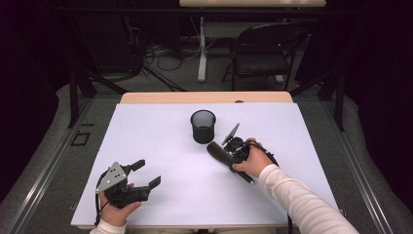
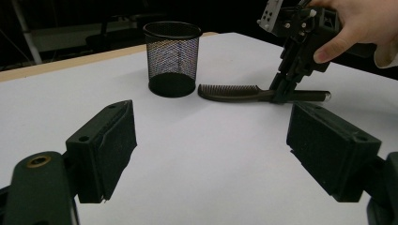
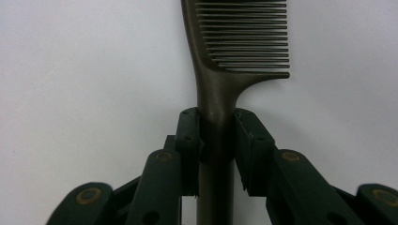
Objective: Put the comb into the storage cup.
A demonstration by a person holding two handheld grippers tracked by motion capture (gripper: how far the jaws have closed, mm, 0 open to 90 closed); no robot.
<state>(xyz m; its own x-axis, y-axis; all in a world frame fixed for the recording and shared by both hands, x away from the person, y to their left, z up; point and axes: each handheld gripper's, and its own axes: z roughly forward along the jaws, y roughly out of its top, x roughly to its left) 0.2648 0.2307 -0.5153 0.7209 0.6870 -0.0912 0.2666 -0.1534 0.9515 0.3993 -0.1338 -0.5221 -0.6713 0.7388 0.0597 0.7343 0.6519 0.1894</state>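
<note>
White bench [image 1: 160, 195], dark room: my right tongs [image 3: 217, 140] clamp the comb [image 3: 220, 84] by its handle, lying just right of the mesh cup [image 1: 203, 126]. Left tongs [image 1: 146, 174] wait wide, near-left. Next, likely: lift and drop it in.

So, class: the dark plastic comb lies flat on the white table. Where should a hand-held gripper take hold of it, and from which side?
Grip the dark plastic comb on its narrow round handle, just behind the teeth, coming down from above with the jaws either side. The handle is slim and lies flat; the toothed end is wider. The right hand-held gripper is shut there now, beside the black mesh cup.
</note>
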